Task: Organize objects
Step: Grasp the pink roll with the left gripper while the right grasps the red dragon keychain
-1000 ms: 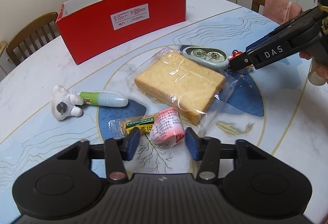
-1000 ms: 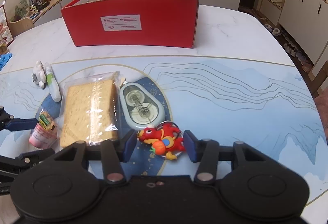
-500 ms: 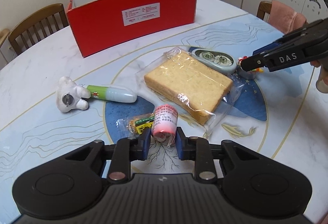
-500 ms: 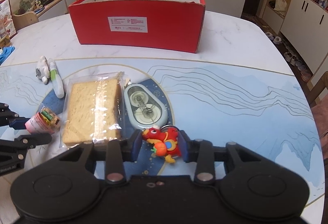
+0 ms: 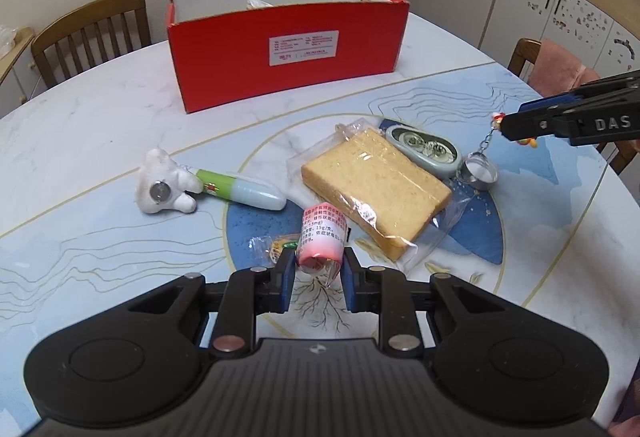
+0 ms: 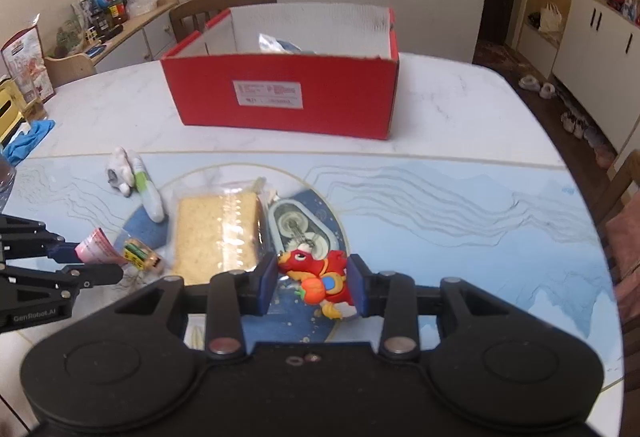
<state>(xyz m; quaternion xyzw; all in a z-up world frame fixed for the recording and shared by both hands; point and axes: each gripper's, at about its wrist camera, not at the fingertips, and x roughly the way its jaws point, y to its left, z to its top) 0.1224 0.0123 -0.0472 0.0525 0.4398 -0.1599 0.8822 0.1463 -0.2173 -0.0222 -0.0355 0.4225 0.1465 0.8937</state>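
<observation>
My left gripper [image 5: 316,279] is shut on a pink sweet roll [image 5: 323,237], lifted a little off the table; the same left gripper [image 6: 86,263] shows at the left edge of the right wrist view. My right gripper [image 6: 312,287] is shut on a red dragon keyring [image 6: 318,275], raised off the table; its metal ring [image 5: 478,169] dangles on a chain below the right gripper [image 5: 505,125] in the left wrist view. An open red box [image 5: 288,49] stands at the back with a packet inside. Wrapped bread [image 5: 374,185] lies mid-table.
Beside the bread lie a grey-green correction tape [image 5: 424,147], a small yellow-green sweet [image 5: 280,243], and a white plush toy [image 5: 160,187] touching a green-white tube [image 5: 244,191]. Wooden chairs [image 5: 94,33] ring the round table [image 5: 100,117]. A blue cloth [image 6: 30,139] lies far left.
Both grippers closed, the left on the pink roll and the right on the red keyring, and both then rose with them. The keyring's metal ring now hangs off the table.
</observation>
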